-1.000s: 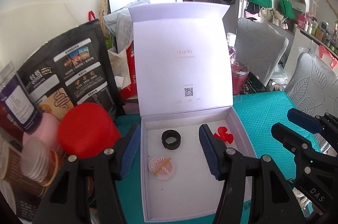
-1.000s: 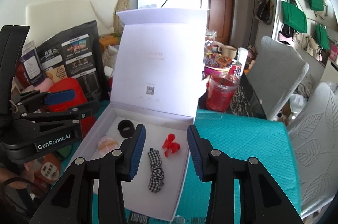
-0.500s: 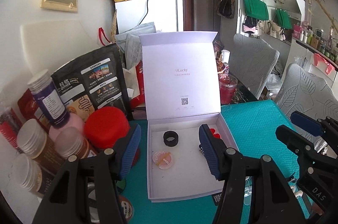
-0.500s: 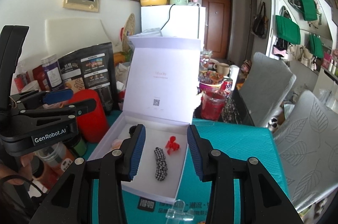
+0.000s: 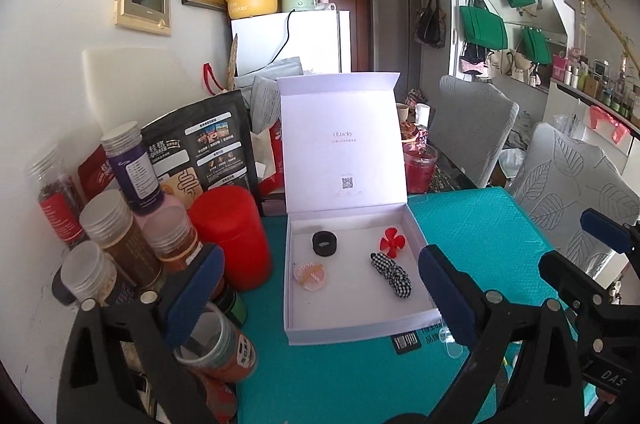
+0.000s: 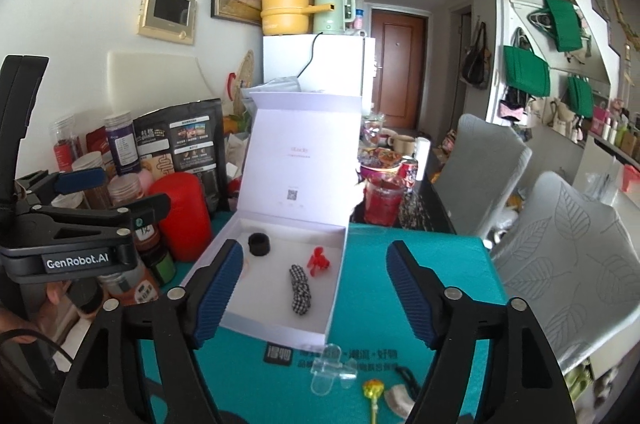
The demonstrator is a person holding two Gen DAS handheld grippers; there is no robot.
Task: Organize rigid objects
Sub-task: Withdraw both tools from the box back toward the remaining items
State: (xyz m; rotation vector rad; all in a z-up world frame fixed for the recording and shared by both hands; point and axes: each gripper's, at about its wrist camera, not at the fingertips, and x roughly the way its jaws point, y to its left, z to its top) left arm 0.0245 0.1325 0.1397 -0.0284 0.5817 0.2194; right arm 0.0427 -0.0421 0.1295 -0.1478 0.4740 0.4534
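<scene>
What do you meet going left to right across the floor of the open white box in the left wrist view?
Pink round disc → black ring → red propeller-shaped piece, with the black-and-white checked scrunchie just nearer the camera below it, too overlapped sideways to rank. All lie inside the white box.

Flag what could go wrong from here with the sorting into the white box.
1. The box lid stands upright behind the tray; a careless reach might knock it shut over the items inside.
2. The clear plastic piece on the teal mat is hard to see, so open jaws could miss it.
3. Jars and the red canister crowd the left gripper, so a swing could topple them.
</scene>
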